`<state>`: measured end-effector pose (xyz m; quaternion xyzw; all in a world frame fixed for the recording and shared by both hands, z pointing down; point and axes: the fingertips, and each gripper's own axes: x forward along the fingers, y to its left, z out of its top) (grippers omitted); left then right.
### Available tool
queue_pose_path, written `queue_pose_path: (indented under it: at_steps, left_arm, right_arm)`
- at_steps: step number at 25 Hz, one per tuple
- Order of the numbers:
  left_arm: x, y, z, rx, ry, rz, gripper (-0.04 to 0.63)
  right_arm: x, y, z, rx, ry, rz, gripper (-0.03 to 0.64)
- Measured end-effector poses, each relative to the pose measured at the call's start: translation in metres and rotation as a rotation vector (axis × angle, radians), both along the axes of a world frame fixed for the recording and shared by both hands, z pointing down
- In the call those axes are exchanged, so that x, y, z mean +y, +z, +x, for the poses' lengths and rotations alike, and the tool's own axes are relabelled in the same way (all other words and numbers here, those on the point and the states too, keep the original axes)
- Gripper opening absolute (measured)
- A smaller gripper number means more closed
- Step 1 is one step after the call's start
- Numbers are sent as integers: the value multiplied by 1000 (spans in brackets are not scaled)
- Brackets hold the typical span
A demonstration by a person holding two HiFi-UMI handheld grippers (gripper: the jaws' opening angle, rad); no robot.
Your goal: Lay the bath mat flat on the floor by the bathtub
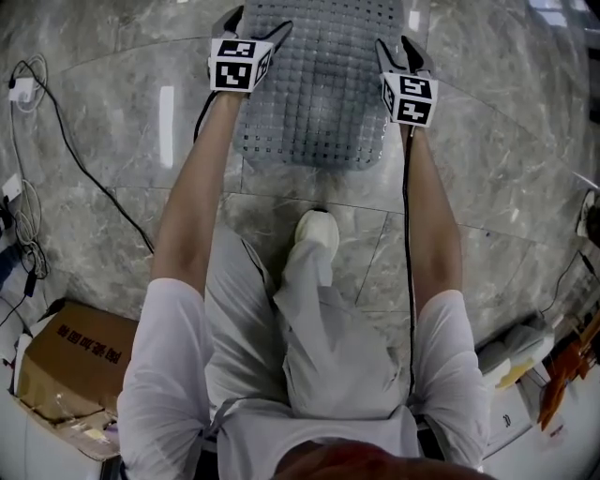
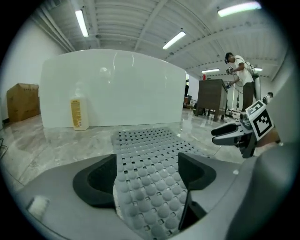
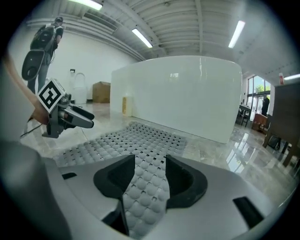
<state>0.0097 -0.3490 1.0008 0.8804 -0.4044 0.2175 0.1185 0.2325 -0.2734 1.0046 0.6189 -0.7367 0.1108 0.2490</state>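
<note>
Cardboard box (image 1: 70,361): on the floor (image 1: 487,169), well behind and left of the bath mat's near end.
Cable (image 1: 84,164): black, trailing over the marble left of the mat, apart from it.
Bottle (image 2: 78,114): yellow-labelled and upright, past the mat's far left corner.
Left gripper (image 1: 255,23): low over the mat's left edge. Its jaws are apart and not clamped, and the mat's bumpy surface shows in the gap.
Bath mat (image 1: 319,94): grey, studded and perforated, spread on the floor. Its rounded near end is towards the person.
Bathtub (image 2: 112,86): white, just beyond the mat's far end, with a strip of bare floor between them.
Shoe (image 1: 316,234): pale, just short of the mat's near end.
Right gripper (image 1: 396,47): low over the mat's right edge. Its jaws are apart, with the mat visible between them and not pinched.
</note>
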Motion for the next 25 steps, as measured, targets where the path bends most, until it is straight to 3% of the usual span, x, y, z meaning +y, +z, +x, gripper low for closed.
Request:
queue_pose_path:
  at_steps: [5,8,11,17,21,25]
  left_arm:
    - [25,-20,5,70,4,32,314]
    - [39,-32,8,122,13,41,241]
    - [59,-35,10,158,28,33,210]
    - [94,-67,9,132,51,92,2]
    - [119,-107,-3,118,58,61,0]
    - [140,-168,-5,109,99,55,0]
  right_arm:
    - [21,-10,-35,-54,-35,18,154]
    - [30,-15,-50,-74,-50,30,143]
    - [45,-21,-62,-94,-60,36,138]
    - [72,-57,-69,-149,-63,52,89]
    - [96,-110,-79,-194,-58,44,36]
    - [120,-173,-87,-215,-82,19,23]
